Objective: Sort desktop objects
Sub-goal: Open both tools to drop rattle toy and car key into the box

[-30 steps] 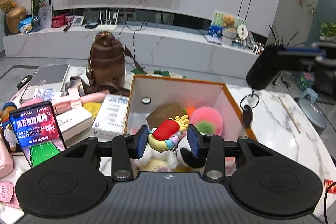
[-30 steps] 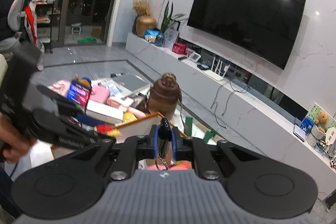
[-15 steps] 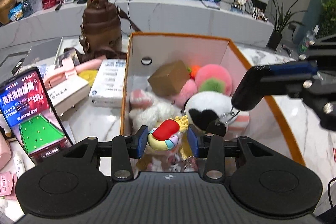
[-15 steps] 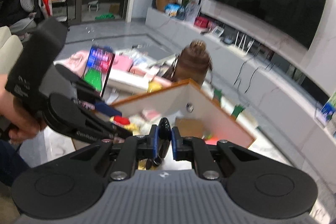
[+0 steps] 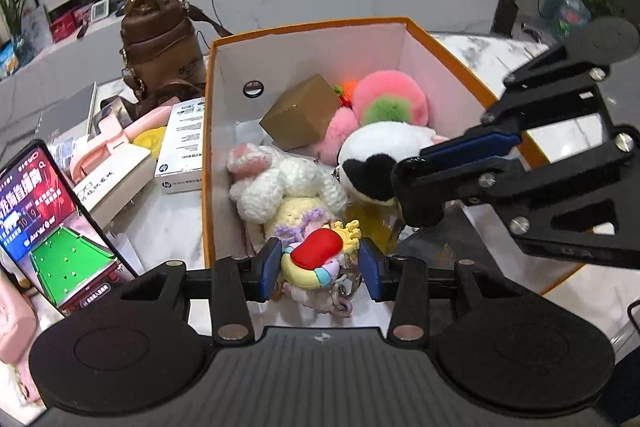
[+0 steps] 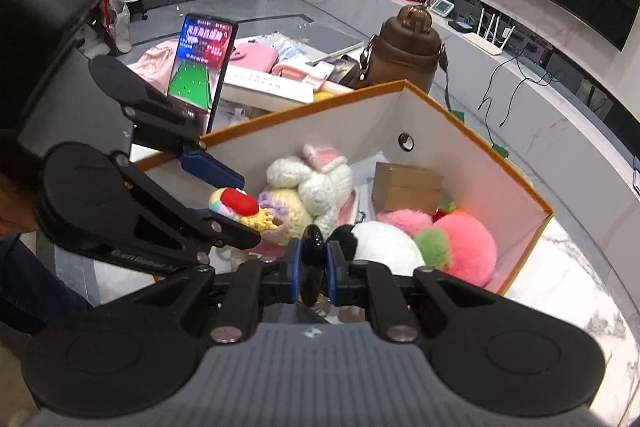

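The colourful toy (image 5: 316, 259) is hanging over the orange box (image 5: 304, 27), pinched in the left gripper's (image 5: 320, 265) jaws; the right gripper's (image 6: 312, 267) jaws are pinching a black key fob (image 6: 312, 241). Releasing both low, clear of each other, seems best.

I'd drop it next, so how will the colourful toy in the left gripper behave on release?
The colourful toy looks small and rubbery, so probably light. The plush toys beneath should cushion it. Its rounded lobes may let it roll into a gap.

Left gripper (image 5: 320, 264) angled downward, jaws part-open with an item between the pads. Right gripper (image 6: 313, 259) angled downward, jaws clamped tight on a thin item.
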{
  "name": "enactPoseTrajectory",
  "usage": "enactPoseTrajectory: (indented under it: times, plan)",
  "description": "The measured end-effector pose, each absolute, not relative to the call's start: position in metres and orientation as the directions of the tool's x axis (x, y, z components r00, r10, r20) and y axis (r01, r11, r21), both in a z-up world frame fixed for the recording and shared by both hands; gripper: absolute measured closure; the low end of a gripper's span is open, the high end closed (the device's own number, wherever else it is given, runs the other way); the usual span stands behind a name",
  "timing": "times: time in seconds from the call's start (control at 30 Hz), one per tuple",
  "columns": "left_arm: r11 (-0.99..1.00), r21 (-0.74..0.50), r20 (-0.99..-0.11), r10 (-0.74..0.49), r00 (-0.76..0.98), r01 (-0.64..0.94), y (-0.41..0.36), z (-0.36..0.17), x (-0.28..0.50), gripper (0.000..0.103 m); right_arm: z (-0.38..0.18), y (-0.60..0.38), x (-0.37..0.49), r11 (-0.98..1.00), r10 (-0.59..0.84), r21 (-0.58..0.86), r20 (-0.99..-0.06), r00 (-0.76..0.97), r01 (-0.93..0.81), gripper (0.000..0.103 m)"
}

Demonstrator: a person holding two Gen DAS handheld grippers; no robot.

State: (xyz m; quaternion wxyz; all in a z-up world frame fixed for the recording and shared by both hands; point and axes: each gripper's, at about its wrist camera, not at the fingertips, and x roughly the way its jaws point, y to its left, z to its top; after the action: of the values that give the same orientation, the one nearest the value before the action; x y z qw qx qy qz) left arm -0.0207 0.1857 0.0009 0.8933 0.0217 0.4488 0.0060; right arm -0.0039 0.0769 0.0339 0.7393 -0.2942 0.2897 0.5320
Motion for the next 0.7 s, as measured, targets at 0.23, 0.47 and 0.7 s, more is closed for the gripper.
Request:
enactPoseTrajectory:
  times: [0.23, 0.47, 0.7]
  plan:
    - [0.996, 0.079, -0.808, 0.048, 0.588, 0.027, 0.180, -0.001, -0.018, 0.032, 0.026, 0.079, -0.002, 0.282, 0.596, -0.139, -0.750, 0.287, -0.949, 0.088]
    - [0.997, 0.079, -0.810, 0.057, 0.584, 0.012, 0.179, -0.001, -0.015, 0.028, 0.032, 0.073, -0.004, 0.301, 0.604, -0.150, -0.735, 0.310, -0.942, 0.068]
    - [0.996, 0.087, -0.801, 0.077, 0.593, -0.013, 0.179, 0.002, -0.015, 0.023, 0.037, 0.064, -0.002, 0.358, 0.596, -0.148, -0.724, 0.348, -0.922, 0.043]
